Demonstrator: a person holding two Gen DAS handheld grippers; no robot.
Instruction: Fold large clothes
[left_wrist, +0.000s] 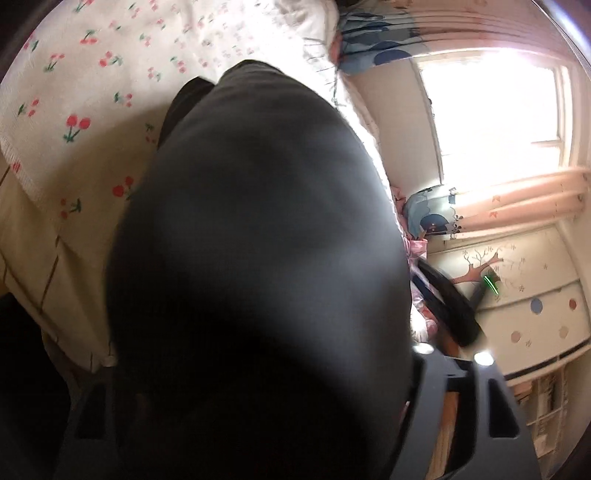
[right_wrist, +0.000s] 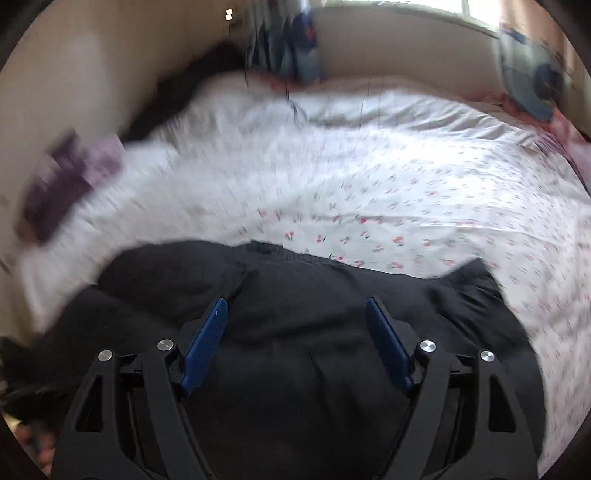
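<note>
— Left gripper (left_wrist: 258, 369)?
— Black garment (left_wrist: 258, 240) covers its fingers; grip can't be told.
— Right gripper (right_wrist: 295, 321)?
— Jaws wide apart, blue pads (right_wrist: 207, 343) empty, over the garment on the cherry-print bed sheet (right_wrist: 406, 184).

Right gripper (right_wrist: 296, 312): black frame, silver screws, blue ribbed fingers (right_wrist: 207, 343)
</note>
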